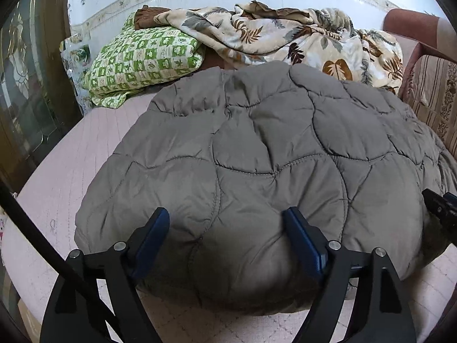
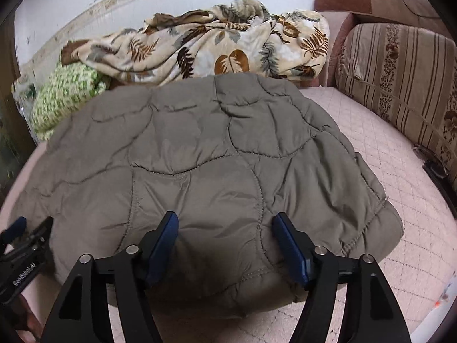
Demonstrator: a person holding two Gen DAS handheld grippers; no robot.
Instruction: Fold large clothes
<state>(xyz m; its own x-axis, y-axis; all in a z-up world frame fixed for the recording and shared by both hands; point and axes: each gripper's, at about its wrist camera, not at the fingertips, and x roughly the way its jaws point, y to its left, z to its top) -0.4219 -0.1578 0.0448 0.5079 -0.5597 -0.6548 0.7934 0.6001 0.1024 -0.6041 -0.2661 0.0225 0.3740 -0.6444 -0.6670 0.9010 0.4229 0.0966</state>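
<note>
Both tongs, left gripper (image 1: 225, 217) and right gripper (image 2: 224, 221), gape empty over the puffy grey coat (image 1: 257, 148), whose springy fold may pop open.

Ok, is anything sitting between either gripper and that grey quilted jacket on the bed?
Nothing visible. The left gripper and right gripper both stand open right over the near edge of the grey quilted jacket. The leaf-print blanket and green pillow lie beyond it.
</note>
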